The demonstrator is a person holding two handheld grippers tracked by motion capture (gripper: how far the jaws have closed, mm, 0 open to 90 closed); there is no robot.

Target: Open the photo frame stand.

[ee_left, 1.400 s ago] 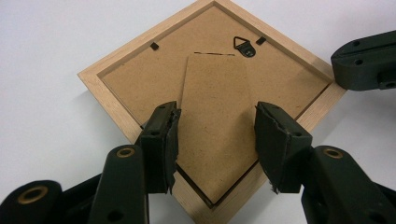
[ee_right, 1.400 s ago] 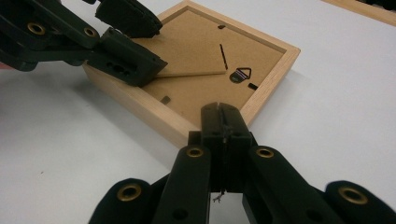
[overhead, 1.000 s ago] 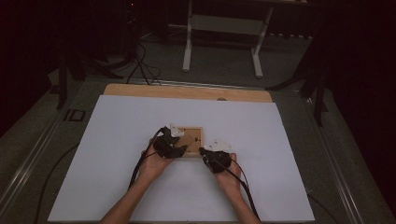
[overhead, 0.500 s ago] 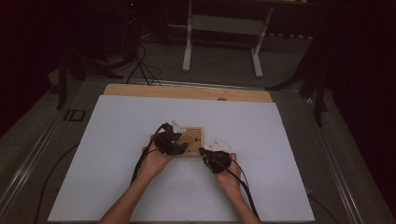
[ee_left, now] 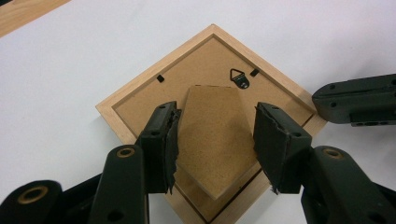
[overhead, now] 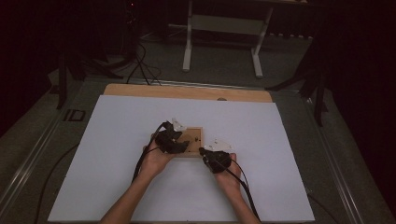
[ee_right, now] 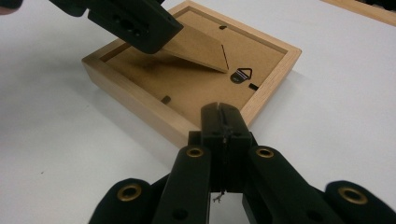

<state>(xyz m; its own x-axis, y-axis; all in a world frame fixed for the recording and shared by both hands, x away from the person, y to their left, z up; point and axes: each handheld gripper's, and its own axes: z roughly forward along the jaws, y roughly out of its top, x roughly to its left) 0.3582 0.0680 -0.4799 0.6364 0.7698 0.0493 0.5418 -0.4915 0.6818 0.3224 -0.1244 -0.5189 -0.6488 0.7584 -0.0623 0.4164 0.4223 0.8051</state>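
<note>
One wooden picture frame (overhead: 192, 140) lay face down near the middle of the white table cover (overhead: 116, 140), its fibreboard back uppermost. In the left gripper view the frame (ee_left: 140, 88) sat cornerwise, one corner pointing away from the camera; it looked close to square, so no long axis could be told. A small metal hanger (ee_left: 239, 77) was fixed near that far corner, and black retaining tabs (ee_left: 160, 78) showed along the inner edge. The easel stand (ee_left: 212, 140), a tapered board hinged near the hanger, widened toward the camera and was lifted off the back at its free end, as the right gripper view showed (ee_right: 196, 46).

The left gripper (ee_left: 215, 140) was spread, one jaw on either side of the stand; whether the pads touched its edges could not be told. The right gripper (ee_right: 223, 126) had its jaws pressed together with nothing between them, its tip just beside the frame's rim (ee_right: 268, 93), contact uncertain. In the high view both hands (overhead: 156, 161) came in from the bottom edge.

The white cover lay on a wooden tabletop (overhead: 187, 91) whose bare strip showed along the far edge. Beyond stood a dark room with a pale stand (overhead: 222, 28), cables on the floor (overhead: 140, 65) and grey carpet.
</note>
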